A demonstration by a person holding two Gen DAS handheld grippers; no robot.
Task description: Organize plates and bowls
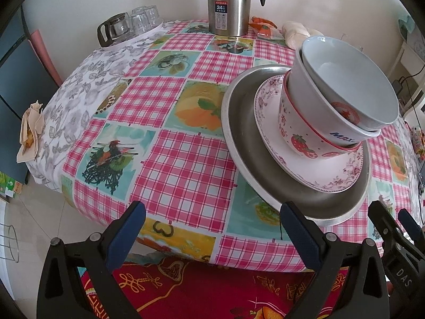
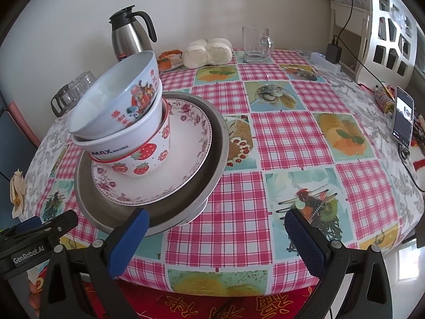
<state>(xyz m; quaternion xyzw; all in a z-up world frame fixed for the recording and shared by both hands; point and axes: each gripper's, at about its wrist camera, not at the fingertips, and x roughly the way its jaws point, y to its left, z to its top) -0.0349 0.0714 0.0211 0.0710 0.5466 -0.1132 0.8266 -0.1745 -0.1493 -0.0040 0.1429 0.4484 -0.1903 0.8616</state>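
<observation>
**Leaning bowl stack could topple**

Your three nested bowls (image 2: 124, 122) lean left on the floral plate (image 2: 186, 143), inside the metal plate (image 2: 217, 138) at the table's near edge. Bump that rim and the bowls slide. Your left gripper (image 1: 212, 228) and right gripper (image 2: 216, 235) both gape wide, holding nothing.

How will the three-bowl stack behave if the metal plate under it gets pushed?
Likely top-heavy: the bowl stack leans rather than sitting level. It rests on a glossy floral plate inside the metal plate, so it may slide. Probably hard, breakable ware; a topple risks chipping.
</observation>
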